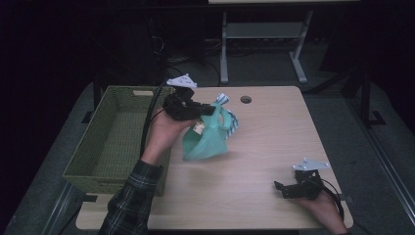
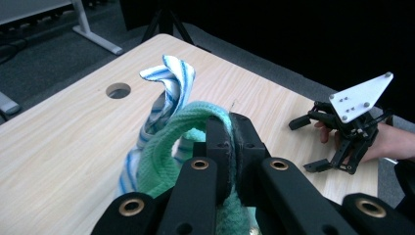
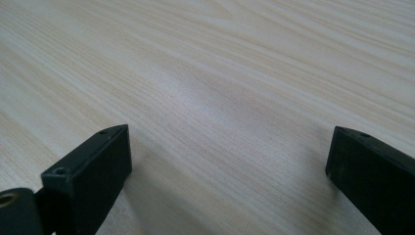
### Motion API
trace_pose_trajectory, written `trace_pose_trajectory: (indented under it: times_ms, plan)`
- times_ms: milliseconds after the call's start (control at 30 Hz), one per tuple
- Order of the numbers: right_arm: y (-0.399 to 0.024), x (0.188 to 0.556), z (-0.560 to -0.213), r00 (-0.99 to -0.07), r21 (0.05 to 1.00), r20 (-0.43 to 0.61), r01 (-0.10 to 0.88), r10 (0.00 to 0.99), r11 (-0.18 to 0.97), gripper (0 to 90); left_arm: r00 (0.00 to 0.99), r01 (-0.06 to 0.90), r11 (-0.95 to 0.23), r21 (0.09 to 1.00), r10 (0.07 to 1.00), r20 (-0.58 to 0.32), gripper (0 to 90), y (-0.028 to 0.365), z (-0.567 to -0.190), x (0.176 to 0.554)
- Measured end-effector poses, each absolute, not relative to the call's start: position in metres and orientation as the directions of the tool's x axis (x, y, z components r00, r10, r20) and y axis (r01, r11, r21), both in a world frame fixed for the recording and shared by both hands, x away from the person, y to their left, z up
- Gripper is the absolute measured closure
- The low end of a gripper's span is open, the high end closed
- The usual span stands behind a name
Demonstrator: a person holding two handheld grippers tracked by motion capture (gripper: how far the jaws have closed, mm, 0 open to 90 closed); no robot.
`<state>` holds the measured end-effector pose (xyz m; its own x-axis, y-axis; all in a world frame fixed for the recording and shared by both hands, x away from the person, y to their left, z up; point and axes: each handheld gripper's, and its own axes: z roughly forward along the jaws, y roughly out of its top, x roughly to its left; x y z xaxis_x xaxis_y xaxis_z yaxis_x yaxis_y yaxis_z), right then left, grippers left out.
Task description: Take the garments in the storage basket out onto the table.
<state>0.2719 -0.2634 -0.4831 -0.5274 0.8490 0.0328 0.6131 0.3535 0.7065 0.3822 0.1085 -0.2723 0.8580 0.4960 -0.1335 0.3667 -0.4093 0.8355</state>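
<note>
My left gripper [image 1: 208, 110] is shut on a mint-green cloth [image 1: 208, 142], which hangs from it above the table's left part. In the left gripper view the jaws pinch a thick fold of the green cloth [image 2: 166, 147] at the left gripper [image 2: 230, 147]. A blue-and-white striped cloth [image 1: 230, 117] hangs bunched with the green one; the striped cloth [image 2: 164, 93] rises beside the jaws. Whether the pads also grip it I cannot tell. My right gripper [image 1: 281, 188] rests open near the table's front right corner, its jaws wide apart over bare wood [image 3: 225, 161].
A green woven basket [image 1: 93, 156] stands at the table's left edge, right beside my left forearm. A round cable hole [image 1: 245, 99] lies near the table's far edge. The other gripper [image 2: 313, 142] shows far right in the left gripper view. Desk legs stand on the floor beyond.
</note>
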Motion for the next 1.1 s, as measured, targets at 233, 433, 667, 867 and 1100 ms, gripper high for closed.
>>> trace_pose_trajectory:
  times_ms: [233, 433, 667, 867, 1100]
  plan:
    - [-0.263, 0.272, -0.483, -0.528, 0.706, 0.032, 0.613, 0.849, 0.354, 2.6, 0.859, 0.379, -0.434, 0.818, 0.493, -0.136, 87.4, 0.082, -0.293, 0.378]
    - [-0.264, 0.272, -0.483, -0.529, 0.706, 0.029, 0.611, 0.848, 0.357, 2.6, 0.861, 0.387, -0.463, 0.797, 0.49, -0.134, 87.4, 0.061, -0.317, 0.374]
    - [-0.264, 0.272, -0.483, -0.53, 0.706, 0.028, 0.611, 0.848, 0.358, 2.6, 0.859, 0.4, -0.506, 0.765, 0.498, -0.12, 87.3, 0.043, -0.35, 0.373]
    - [-0.264, 0.272, -0.483, -0.529, 0.706, 0.029, 0.612, 0.848, 0.357, 2.6, 0.858, 0.419, -0.525, 0.74, 0.496, -0.133, 87.2, 0.029, -0.376, 0.372]
    - [-0.264, 0.272, -0.483, -0.528, 0.704, 0.032, 0.614, 0.849, 0.356, 2.6, 0.863, 0.426, -0.567, 0.705, 0.489, -0.127, 87.0, 0.022, -0.401, 0.375]
